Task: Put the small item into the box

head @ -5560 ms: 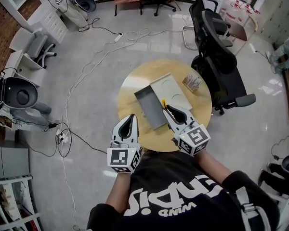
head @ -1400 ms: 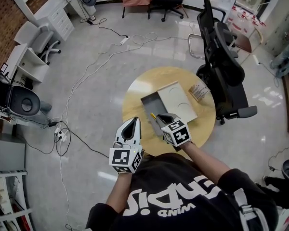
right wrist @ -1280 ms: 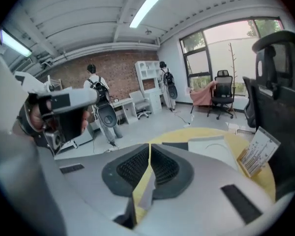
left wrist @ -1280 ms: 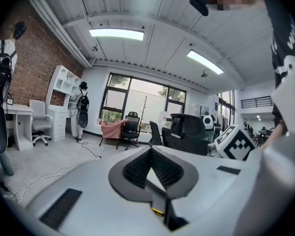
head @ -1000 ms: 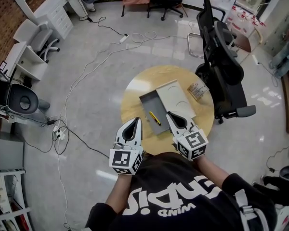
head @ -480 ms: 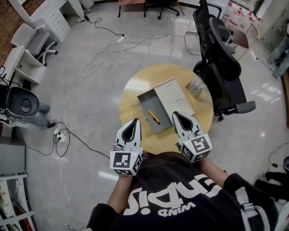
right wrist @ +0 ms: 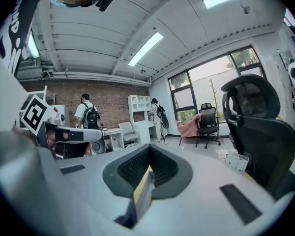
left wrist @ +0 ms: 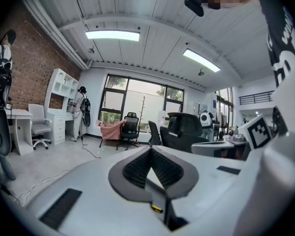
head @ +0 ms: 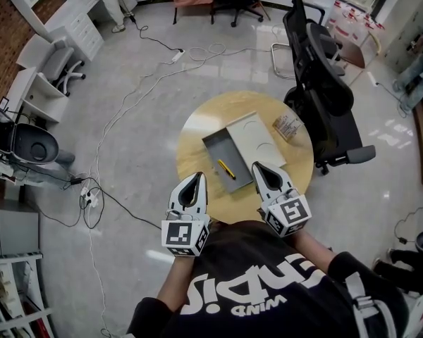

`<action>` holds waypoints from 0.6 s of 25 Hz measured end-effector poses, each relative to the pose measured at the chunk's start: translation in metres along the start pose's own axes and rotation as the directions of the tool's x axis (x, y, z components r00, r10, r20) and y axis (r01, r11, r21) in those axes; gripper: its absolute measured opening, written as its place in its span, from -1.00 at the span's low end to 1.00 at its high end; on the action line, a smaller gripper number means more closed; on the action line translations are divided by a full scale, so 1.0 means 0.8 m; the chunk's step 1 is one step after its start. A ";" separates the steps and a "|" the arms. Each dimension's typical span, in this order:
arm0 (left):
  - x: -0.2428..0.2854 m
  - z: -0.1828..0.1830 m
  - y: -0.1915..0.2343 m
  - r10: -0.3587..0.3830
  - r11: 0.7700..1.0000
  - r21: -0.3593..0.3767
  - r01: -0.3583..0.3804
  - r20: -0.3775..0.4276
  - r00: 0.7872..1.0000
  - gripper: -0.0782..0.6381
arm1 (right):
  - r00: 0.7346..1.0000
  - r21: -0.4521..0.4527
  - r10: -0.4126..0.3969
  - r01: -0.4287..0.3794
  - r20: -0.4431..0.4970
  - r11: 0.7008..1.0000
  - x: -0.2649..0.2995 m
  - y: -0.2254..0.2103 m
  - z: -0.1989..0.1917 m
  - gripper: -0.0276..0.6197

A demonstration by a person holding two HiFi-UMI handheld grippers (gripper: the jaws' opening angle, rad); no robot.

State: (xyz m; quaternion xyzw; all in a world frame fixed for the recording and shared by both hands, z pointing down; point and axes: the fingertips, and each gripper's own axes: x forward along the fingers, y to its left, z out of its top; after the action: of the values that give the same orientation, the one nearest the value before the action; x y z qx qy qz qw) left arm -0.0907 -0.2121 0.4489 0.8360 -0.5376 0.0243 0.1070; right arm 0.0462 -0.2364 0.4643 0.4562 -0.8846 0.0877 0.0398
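The small item (head: 226, 168) is yellow, the box (head: 213, 143) grey, its lid (head: 257, 136) cream, and the round table (head: 194, 129) pale wood. The left gripper (head: 194, 177) and right gripper (head: 258, 167) are white with dark grey pads, and their marker cubes (head: 183, 234) carry black-and-white squares. The person's shirt (head: 247, 287) is black with white lettering.

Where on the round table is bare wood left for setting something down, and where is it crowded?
Bare wood: the left arc of the table beside the grey box, the far rim beyond the lid, and the near edge between the left gripper and right gripper. Crowded: the right side, where lid, packet and chair meet.
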 end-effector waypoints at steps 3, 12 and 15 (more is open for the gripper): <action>-0.003 0.001 0.001 0.001 1.000 0.004 -0.001 -0.005 1.000 -0.76 | 1.000 -0.003 0.005 -0.005 0.000 1.000 0.000 0.002 0.001 -0.91; -0.003 -0.003 -0.003 -0.002 1.000 0.006 0.002 -0.018 1.000 -0.76 | 1.000 -0.002 0.017 -0.017 -0.004 1.000 -0.001 0.004 0.000 -0.91; -0.002 -0.004 -0.005 -0.004 1.000 0.010 0.005 -0.022 1.000 -0.76 | 1.000 0.000 0.021 -0.021 -0.003 1.000 -0.002 0.003 0.001 -0.91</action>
State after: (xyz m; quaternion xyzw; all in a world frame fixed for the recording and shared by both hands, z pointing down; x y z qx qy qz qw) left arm -0.0877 -0.2085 0.4515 0.8374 -0.5344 0.0359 0.1086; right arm 0.0453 -0.2341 0.4634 0.4468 -0.8893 0.0888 0.0404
